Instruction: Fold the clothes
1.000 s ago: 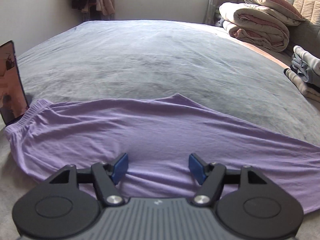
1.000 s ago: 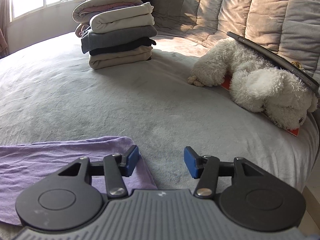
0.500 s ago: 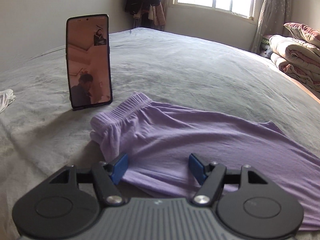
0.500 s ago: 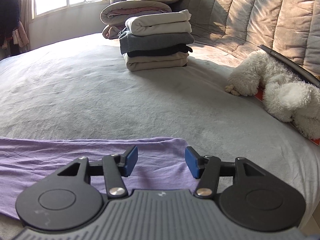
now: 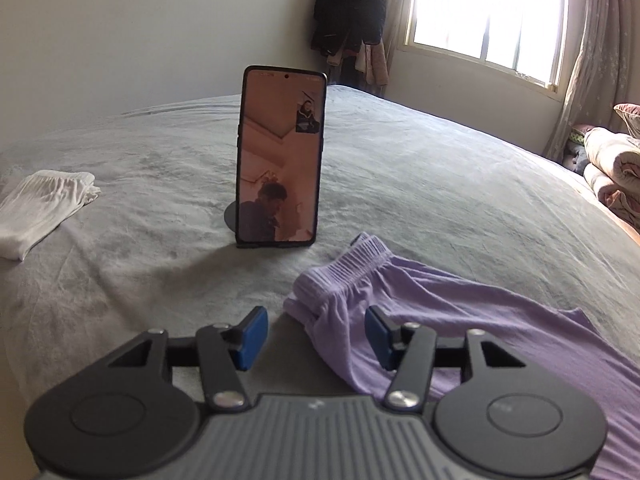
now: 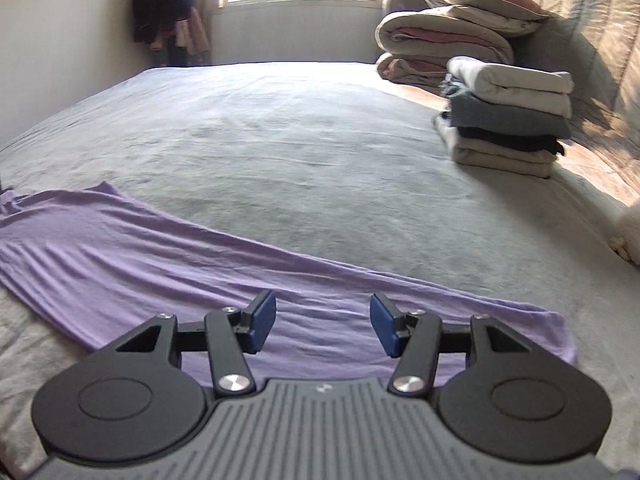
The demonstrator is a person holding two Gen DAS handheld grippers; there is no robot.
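Far left on the grey bed (image 5: 420,184), a white garment (image 5: 38,208) lies crumpled, well apart from the action. Moving in, a phone (image 5: 280,156) stands upright on its stand, screen lit, just behind the waistband end of the purple trousers (image 5: 460,320). There is the piece to fold: thin, soft jersey, stretched long across the near edge of the bed, elastic waistband bunched at this end.

Left gripper (image 5: 314,332) is low over that waistband corner, its jaws closing. A fold of purple cloth sits between them, nearer the right-hand pad, but neither pad presses on it yet. No grip so far, by the look of it.

Across to the right-wrist view: the same trousers (image 6: 168,256) run out flat with fine ripples, the leg hem ending at the right. Right gripper (image 6: 323,326) hovers over that leg end, jaws at a middling gap, nothing pinched, fabric lying beneath them. Further right, a tidy stack of folded clothes (image 6: 508,120) waits by the bedding rolls (image 6: 440,40).

My read: this cloth is light and limp, it will sag and slide on itself, so a pinch of one layer will drag the rest crooked. Better to take the thick ribbed waistband on the left, both layers together, and the hem edge on the right, then lift evenly. The phone stands close; a swinging waistband could tip it.
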